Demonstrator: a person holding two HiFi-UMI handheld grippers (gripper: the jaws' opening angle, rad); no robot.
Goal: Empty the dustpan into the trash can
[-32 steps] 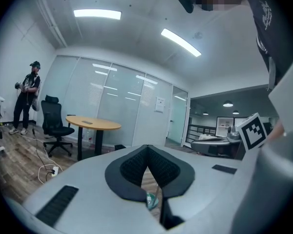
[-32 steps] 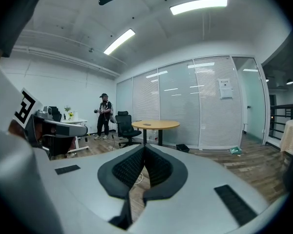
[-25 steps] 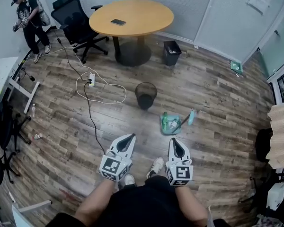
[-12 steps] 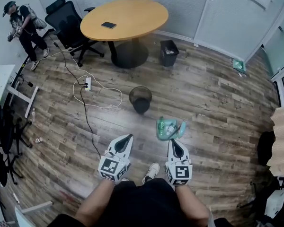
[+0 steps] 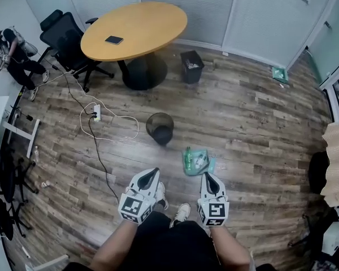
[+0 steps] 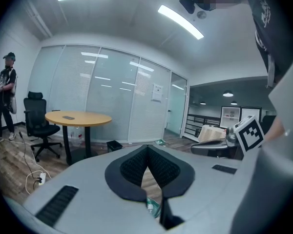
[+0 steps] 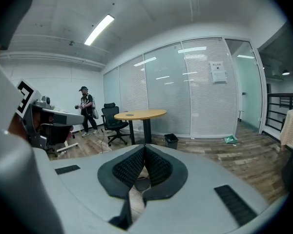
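A green dustpan (image 5: pixel 196 161) holding a bottle and scraps lies on the wood floor, just ahead of my right gripper (image 5: pixel 207 175). A round black mesh trash can (image 5: pixel 160 127) stands a little beyond it, to the left. My left gripper (image 5: pixel 155 171) hovers to the left of the dustpan. Both grippers are shut and hold nothing. In the left gripper view the closed jaw tips of the left gripper (image 6: pixel 147 146) meet, and a bit of the dustpan (image 6: pixel 154 207) shows below them. In the right gripper view the trash can (image 7: pixel 141 183) shows behind the right gripper (image 7: pixel 144 146).
A round wooden table (image 5: pixel 134 22) and an office chair (image 5: pixel 65 35) stand at the back, with a square black bin (image 5: pixel 191 66) next to the table. A power strip with looped cable (image 5: pixel 96 113) lies left of the trash can. A person (image 5: pixel 8 52) stands far left.
Both grippers have moved forward across the floor. The dustpan and the trash can now lie much closer to them. The jaws stayed shut.
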